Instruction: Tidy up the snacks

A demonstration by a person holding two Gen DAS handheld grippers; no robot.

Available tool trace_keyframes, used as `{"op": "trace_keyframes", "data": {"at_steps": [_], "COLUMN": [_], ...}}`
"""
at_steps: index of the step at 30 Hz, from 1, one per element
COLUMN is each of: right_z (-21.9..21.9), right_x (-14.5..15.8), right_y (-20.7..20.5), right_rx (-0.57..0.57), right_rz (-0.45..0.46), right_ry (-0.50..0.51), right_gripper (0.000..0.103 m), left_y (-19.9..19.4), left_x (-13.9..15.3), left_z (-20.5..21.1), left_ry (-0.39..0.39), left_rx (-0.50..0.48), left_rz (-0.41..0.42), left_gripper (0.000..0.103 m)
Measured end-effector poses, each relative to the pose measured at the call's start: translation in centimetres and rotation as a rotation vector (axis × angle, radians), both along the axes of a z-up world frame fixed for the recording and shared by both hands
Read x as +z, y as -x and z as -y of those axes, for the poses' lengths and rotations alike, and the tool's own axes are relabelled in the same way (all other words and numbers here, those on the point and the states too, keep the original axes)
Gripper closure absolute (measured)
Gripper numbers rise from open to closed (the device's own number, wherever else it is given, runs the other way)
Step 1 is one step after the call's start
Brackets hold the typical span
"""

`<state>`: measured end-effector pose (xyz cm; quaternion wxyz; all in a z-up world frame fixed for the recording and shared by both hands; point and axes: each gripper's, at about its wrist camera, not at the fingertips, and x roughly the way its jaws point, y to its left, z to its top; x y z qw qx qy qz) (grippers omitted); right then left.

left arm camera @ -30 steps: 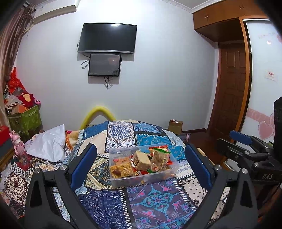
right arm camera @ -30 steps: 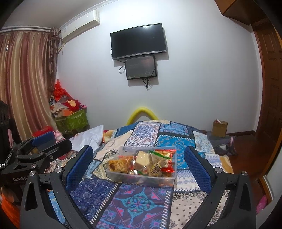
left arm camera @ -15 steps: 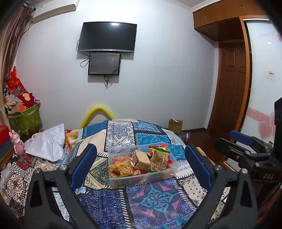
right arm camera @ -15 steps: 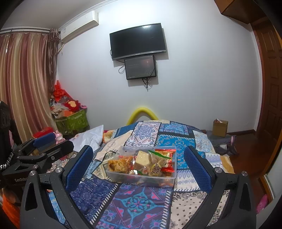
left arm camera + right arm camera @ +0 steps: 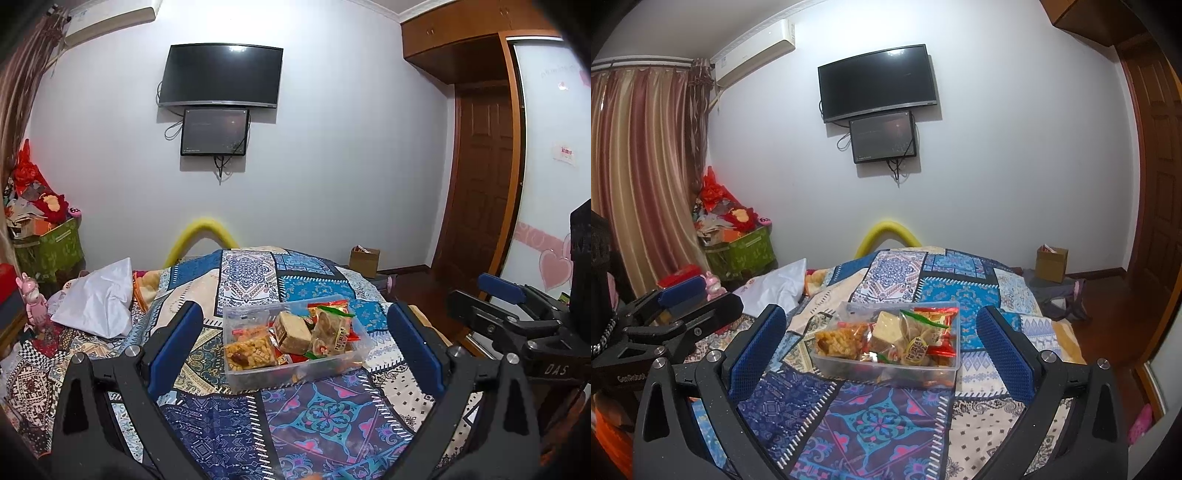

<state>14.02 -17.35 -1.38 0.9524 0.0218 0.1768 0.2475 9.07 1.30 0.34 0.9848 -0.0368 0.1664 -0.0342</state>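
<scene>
Left wrist view: the left gripper hangs above the bed with its fingers spread wide and nothing between them. Framed in that gap, at about 12 o'clock from the fingertips, a clear plastic container sits on the patchwork quilt. It is filled with wrapped snacks: a golden puffed-rice bar at the container's 8 o'clock corner, a pale square cake in the middle, and red and green packets toward 2 o'clock. The right gripper shows at 3 o'clock, beside the bed; from here I cannot tell how its fingers stand. A white pillow lies at 9 o'clock, and a television hangs on the far wall at 12 o'clock.

Right wrist view: the right gripper also has its fingers wide apart, empty, clear of the container, which rests on the quilt straight ahead at 12 o'clock. The snacks are heaped inside it, some rising above the rim. The left gripper shows at 9 o'clock, well apart from the container. Striped curtains hang at 10 o'clock, and a cardboard box stands on the floor at 2 o'clock.
</scene>
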Motion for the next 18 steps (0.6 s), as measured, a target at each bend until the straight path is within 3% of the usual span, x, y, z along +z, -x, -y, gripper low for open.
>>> {"op": "trace_keyframes", "data": {"at_steps": [18], "right_z": [0.10], "right_x": [-0.07], "right_y": [-0.04], "right_rx": [-0.007], "right_rz": [0.007], "right_ry": [0.008], "right_gripper": [0.000], "left_y": [-0.14], "left_x": [-0.11], "left_z": [-0.16], "left_ry": [0.027], "left_rx": [-0.008], "left_rz": [-0.014], "left_gripper": [0.002]}}
